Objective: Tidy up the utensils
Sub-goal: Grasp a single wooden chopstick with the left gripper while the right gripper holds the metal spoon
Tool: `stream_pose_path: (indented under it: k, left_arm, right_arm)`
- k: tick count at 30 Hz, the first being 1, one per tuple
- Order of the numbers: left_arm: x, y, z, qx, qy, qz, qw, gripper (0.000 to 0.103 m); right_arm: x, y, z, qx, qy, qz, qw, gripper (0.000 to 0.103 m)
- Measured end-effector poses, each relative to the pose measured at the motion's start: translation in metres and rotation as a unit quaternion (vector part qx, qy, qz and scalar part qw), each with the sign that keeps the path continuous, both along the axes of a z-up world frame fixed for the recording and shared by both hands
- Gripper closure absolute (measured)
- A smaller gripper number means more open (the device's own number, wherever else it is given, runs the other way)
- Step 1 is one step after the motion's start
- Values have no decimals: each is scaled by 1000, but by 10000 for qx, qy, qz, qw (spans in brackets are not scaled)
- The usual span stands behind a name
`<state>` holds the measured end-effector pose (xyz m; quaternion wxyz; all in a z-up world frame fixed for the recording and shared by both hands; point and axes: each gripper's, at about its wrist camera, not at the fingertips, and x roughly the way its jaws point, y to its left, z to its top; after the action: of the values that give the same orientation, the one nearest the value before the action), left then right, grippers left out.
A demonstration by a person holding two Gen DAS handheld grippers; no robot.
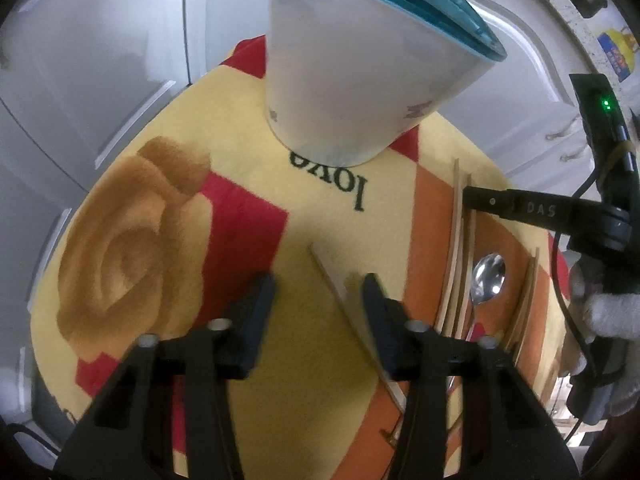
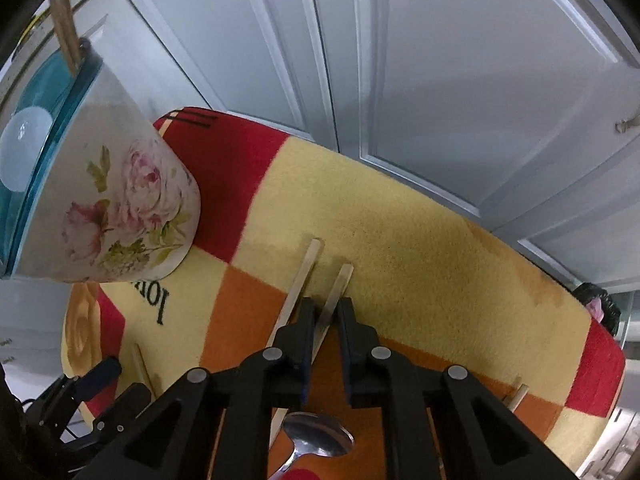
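Right wrist view: right claw pinches a flat wooden stick on the fuzzy checked cloth. Left claw gapes half-wide beside another stick, untouched. Glossy floral pot stands leftward; metal spoon lies underneath.

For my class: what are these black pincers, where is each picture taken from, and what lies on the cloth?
No robot here: a person holds a two-finger claw in each hand, and a camera on each looks along its fingers. In the left view, the left claw is half open, one wooden chopstick lying loose between its fingers. In the right view, the right claw is pinched on another chopstick. On the patterned cloth lie more chopsticks and a metal spoon. The flowered pot with the teal rim already holds a stick.
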<state>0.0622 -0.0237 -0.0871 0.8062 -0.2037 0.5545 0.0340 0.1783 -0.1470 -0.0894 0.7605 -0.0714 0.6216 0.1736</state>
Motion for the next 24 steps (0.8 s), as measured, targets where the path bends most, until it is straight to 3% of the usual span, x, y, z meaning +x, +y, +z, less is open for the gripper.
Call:
stream_pose_path:
  k: [2,5,17,22,24]
  left_arm:
    - [0,2,-2,-148,-91,-56,9998,95]
    - [0,2,0,-295,-179,-172,9993,102]
    - [-17,23,31,-431,-665,-159,9967,103]
    - [-14,21,20,-602,-318,-127,9976,103]
    - [-17,22,16,-695,-202,-86,9973,97]
  right_arm:
    - [-2,0,-1,0,-68,40,10000,93]
    - [-9,2,6,103,-158,81,9998,94]
    - [-36,24,57,282,-500,501,9971,96]
    - [-39,32,58,172,-533,609,9966,96]
    - [-42,35,55,124,-530,633,9965,96]
